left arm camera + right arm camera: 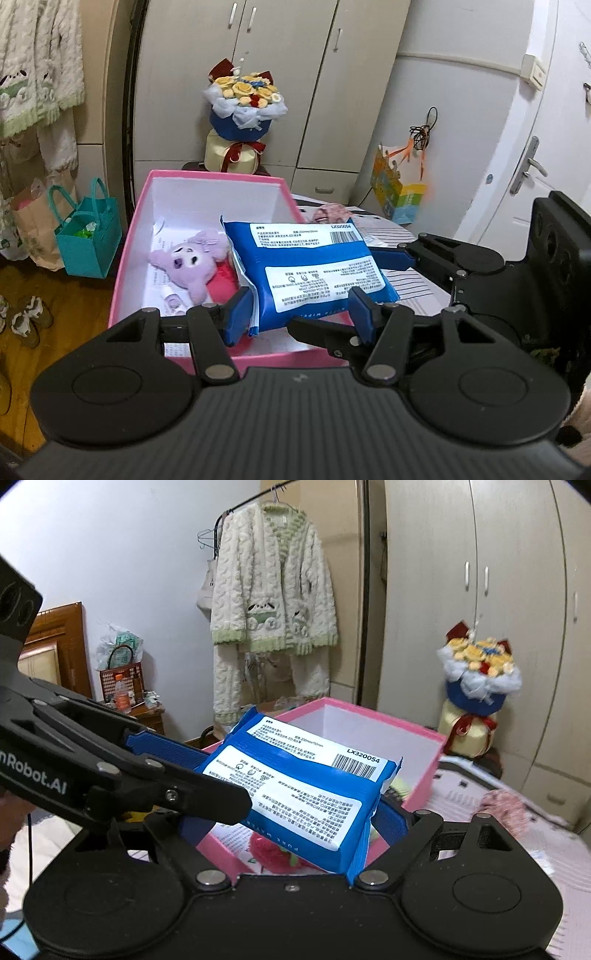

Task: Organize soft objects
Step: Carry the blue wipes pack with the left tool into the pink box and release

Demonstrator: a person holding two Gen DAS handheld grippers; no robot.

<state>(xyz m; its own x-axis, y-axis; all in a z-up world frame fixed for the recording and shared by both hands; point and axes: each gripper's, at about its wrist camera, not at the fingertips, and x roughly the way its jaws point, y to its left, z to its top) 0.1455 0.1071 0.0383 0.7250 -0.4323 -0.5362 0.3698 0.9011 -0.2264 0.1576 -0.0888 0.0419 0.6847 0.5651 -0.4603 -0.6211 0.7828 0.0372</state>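
Note:
A blue pack of wet wipes (310,269) is held over the pink box (127,258). My left gripper (301,314) is shut on its near end. My right gripper (291,819) is shut on the same pack (295,790), and its fingers (391,256) show on the pack's right side in the left wrist view. A purple plush toy (192,262) and a red soft item (221,284) lie inside the box with papers. The box (428,775) also shows in the right wrist view, behind and under the pack.
The box sits on a bed with a striped sheet (413,288). A pink fluffy item (506,805) lies on the bed. A flower bouquet (243,107) stands behind the box by wardrobes. A teal bag (88,236) and shoes (26,317) are on the floor at left.

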